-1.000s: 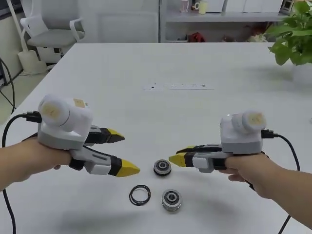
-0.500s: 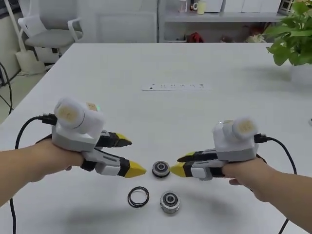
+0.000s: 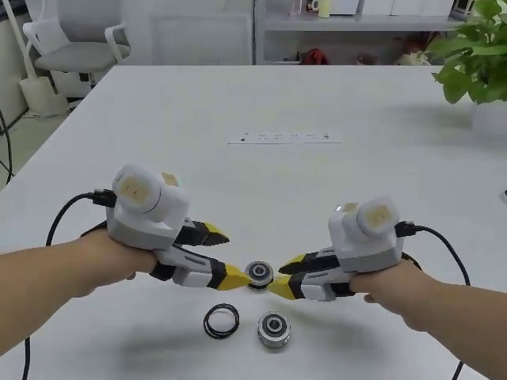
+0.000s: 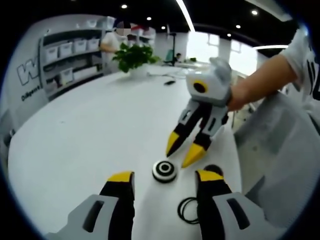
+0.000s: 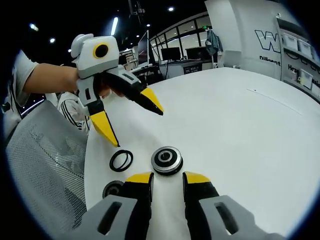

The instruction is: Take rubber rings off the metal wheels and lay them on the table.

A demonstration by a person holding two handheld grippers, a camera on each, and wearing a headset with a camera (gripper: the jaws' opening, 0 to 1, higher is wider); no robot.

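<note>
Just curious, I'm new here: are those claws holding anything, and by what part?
Nothing yet. The left gripper and right gripper are both open, tips close beside one wheel on the table.

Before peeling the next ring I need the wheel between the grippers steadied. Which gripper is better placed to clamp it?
Probably the left gripper: its jaws stand wide open with the wheel centred between the tips. The right gripper has narrower jaws, and the wheel lies just beyond its tips.
</note>
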